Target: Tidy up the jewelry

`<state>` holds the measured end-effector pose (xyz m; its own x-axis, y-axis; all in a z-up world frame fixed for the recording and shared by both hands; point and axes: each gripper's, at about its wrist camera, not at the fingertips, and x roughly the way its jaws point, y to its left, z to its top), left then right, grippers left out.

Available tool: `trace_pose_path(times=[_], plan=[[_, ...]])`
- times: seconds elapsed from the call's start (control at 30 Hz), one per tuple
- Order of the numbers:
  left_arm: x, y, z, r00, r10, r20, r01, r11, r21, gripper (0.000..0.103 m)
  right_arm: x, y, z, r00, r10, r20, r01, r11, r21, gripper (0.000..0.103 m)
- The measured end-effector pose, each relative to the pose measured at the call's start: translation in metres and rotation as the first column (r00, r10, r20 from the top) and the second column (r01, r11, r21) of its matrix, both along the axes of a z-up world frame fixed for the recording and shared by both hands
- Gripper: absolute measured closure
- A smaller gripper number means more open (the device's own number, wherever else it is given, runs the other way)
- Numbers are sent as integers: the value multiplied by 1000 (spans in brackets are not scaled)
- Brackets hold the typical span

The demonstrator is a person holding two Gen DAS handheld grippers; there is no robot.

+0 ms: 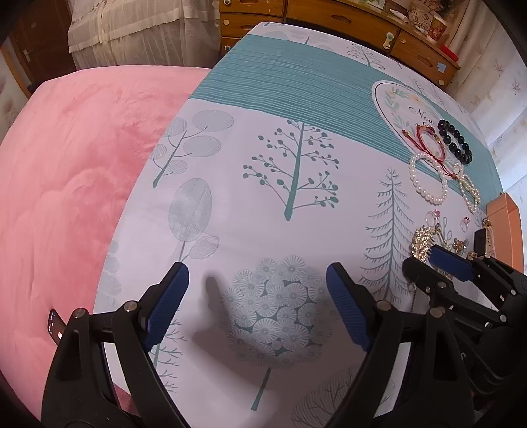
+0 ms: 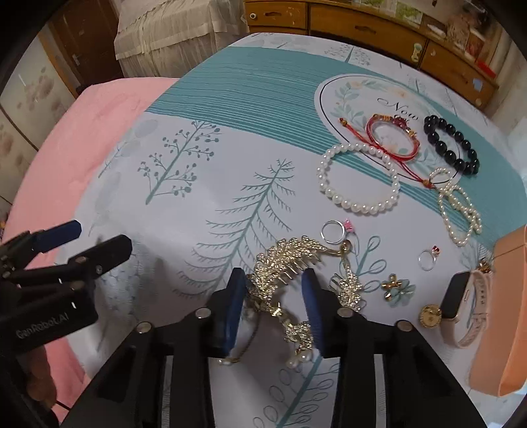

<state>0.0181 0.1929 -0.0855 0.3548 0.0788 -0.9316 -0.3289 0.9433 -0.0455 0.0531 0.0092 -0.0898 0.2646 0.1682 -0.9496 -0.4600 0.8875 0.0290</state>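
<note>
A gold rhinestone hair comb (image 2: 283,260) lies on the tree-print cloth (image 2: 197,184), between the blue pads of my right gripper (image 2: 273,275). The pads touch it on both sides, so the gripper is shut on it. In the left wrist view the right gripper (image 1: 438,260) sits over the same comb (image 1: 423,238). My left gripper (image 1: 257,273) hangs open over bare cloth with nothing between its fingers. Beyond lie a large pearl bracelet (image 2: 359,177), a red string bracelet (image 2: 392,138), a black bead bracelet (image 2: 451,145) and a thin pearl strand (image 2: 461,210).
Two rings (image 2: 332,232) (image 2: 428,258), a flower brooch (image 2: 395,286), a gold round piece (image 2: 429,316) and a pink-strapped watch (image 2: 461,303) lie right of the comb. An orange box (image 2: 504,312) stands at the right edge. A pink blanket (image 1: 66,181) borders the cloth on the left, and a wooden dresser (image 2: 362,26) stands behind.
</note>
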Motion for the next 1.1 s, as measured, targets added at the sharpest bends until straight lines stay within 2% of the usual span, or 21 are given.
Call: trace_pose_path(times=[0.23,0.4,0.43,0.47,0.5,0.63,0.8,1.0,1.1], plan=[[-1,-3,2,1000,-12,-6,12,1000,8,19,-8,-14,13,999,30,-13,-29,996,90,69],[1,-14,12,999,-42,3,42,999,29,19,-21,-33,48,999,22,40,-28,987,155,69],[2,-17,15,999,-49,6,49,998,30,19,-24,-39,57,999,14,50,-23,985,172,78],[3,-22,18,998,-62,9,61,998,34,19,-27,-47,65,998,8,57,-19,981,191,98],[5,-26,20,997,-73,11,72,997,39,19,-28,-55,73,998,0,61,-13,979,205,102],[14,-50,27,991,-131,12,130,989,66,19,-32,-94,103,992,-66,103,38,966,257,102],[26,-81,36,981,-191,13,190,979,81,19,-30,-133,121,986,-127,111,89,950,299,102],[31,-105,40,974,-225,6,224,969,101,19,-16,-151,109,989,-131,68,104,946,306,101],[31,-107,37,974,-227,0,226,969,102,19,-8,-148,97,991,-121,62,98,952,292,97]])
